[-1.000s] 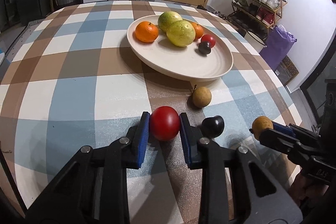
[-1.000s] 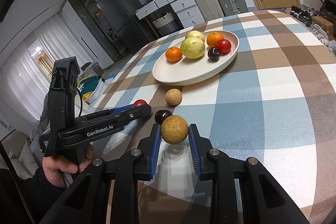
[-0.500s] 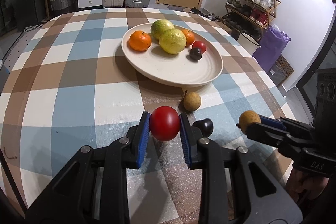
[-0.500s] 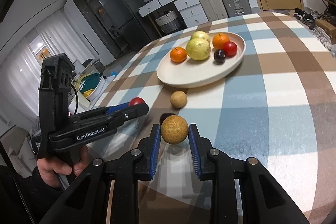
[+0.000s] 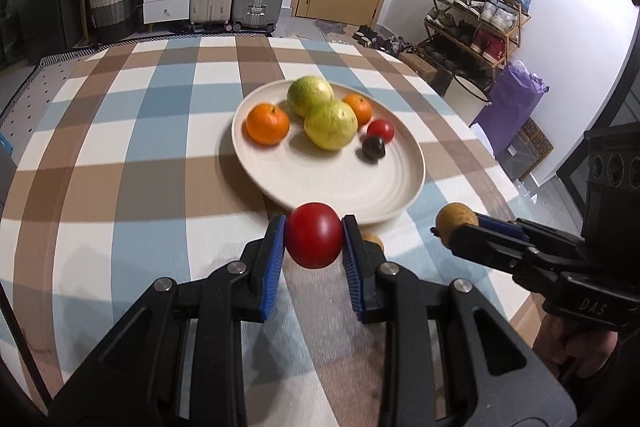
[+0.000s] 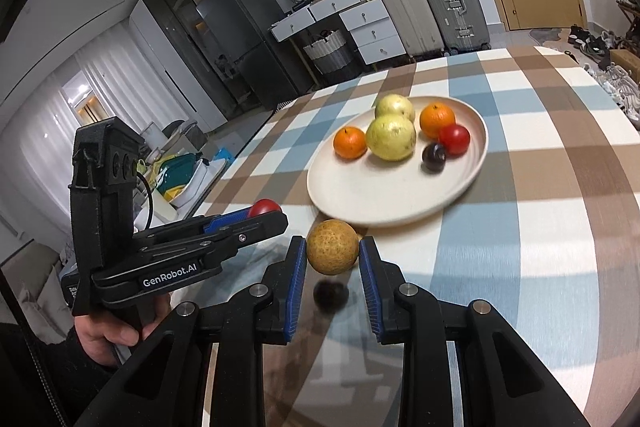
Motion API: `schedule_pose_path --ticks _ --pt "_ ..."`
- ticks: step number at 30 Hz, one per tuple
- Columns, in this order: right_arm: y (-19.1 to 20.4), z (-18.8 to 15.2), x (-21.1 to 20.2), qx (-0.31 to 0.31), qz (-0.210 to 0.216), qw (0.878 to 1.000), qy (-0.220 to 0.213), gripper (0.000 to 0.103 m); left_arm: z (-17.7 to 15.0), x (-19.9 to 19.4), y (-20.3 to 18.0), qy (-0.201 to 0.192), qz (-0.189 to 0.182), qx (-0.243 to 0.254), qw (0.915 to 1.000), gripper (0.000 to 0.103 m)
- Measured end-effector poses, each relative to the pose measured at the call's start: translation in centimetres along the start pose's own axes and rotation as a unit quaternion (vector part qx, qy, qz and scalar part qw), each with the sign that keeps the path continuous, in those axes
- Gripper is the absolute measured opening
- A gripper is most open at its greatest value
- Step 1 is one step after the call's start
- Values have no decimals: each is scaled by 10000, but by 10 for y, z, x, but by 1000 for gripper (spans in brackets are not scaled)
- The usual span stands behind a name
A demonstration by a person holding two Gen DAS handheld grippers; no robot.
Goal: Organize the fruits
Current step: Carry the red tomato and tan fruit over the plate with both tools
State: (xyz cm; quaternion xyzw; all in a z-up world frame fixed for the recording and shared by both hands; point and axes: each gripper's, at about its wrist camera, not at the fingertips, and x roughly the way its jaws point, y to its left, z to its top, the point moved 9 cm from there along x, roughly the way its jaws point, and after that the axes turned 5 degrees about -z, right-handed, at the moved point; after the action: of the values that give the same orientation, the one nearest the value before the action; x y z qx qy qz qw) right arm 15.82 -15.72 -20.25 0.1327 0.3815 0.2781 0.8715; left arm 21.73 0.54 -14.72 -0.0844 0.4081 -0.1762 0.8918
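Note:
My left gripper (image 5: 313, 237) is shut on a red tomato (image 5: 313, 235) and holds it above the table, just short of the near rim of the cream plate (image 5: 344, 187). My right gripper (image 6: 333, 253) is shut on a brown round fruit (image 6: 333, 247), also lifted, near the plate (image 6: 384, 203). The plate holds two green-yellow fruits (image 5: 330, 125), two oranges (image 5: 267, 123), a small red tomato (image 5: 380, 130) and a dark plum (image 5: 373, 147). Another brown fruit (image 5: 373, 239) lies on the cloth behind my left fingers. A dark plum (image 6: 330, 294) lies on the table under my right gripper.
The round table has a blue, brown and white checked cloth (image 5: 132, 147). The other gripper shows at the right of the left wrist view (image 5: 520, 251) and at the left of the right wrist view (image 6: 180, 247). Suitcases, drawers and a shoe rack stand beyond the table.
Both grippers have risen off the table with their fruit and moved forward toward the plate. The dark plum and one brown fruit stayed on the cloth.

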Motion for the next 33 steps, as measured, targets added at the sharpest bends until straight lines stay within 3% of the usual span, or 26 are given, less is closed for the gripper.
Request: schedule_pose_path --ticks 14,33 --pt "-8 43 39 154 76 9998 120 27 45 36 20 173 -107 -156 9997 25" --pt "-17 61 85 215 137 9989 403 27 54 86 39 501 -202 -315 9980 25"
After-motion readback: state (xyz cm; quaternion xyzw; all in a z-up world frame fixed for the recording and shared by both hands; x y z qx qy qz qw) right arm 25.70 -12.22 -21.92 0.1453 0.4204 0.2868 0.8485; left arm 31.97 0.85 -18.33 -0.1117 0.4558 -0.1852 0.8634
